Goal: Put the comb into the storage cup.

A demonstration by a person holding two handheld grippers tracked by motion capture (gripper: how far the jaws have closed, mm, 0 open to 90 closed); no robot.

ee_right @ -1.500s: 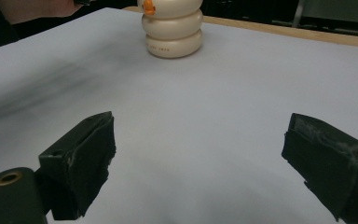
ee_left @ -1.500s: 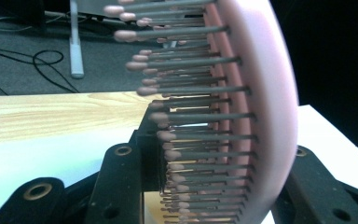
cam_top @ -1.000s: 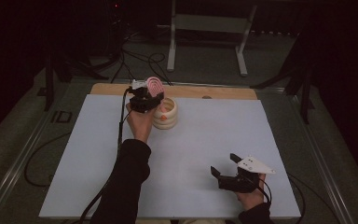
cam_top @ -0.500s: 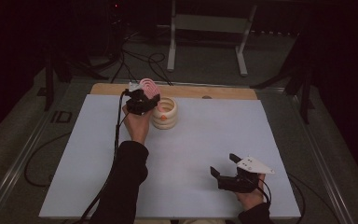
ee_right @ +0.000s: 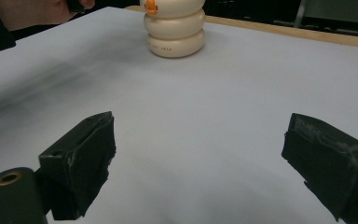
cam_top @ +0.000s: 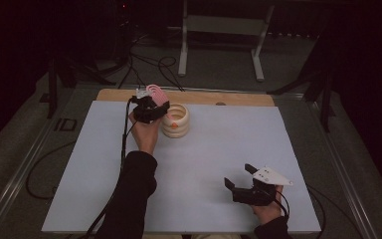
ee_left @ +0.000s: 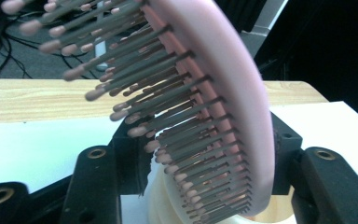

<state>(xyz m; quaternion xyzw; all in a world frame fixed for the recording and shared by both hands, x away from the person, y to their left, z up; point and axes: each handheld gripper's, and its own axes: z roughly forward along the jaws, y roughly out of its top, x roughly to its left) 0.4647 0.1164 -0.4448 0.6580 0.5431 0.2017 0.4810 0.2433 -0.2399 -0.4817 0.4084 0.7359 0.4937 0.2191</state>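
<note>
Pink hairbrush (ee_left: 223, 93) upright, bristles leftward, between the left hand-held gripper's (cam_top: 149, 107) loosening jaws.

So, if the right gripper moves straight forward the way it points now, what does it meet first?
Probably the cream ringed holder. The right gripper points across bare white table toward it, though depth is hard to judge.

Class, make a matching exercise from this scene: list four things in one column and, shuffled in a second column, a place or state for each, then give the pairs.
Things:
1. pink hairbrush
2. cream ringed holder
3. right gripper
4. wooden strip

Places or states:
A. along the table's far edge
B. jaws wide apart, nothing between them
C. between the left gripper's jaws
D. standing on the white table top

Pairs: 1-C, 2-D, 3-B, 4-A
</note>
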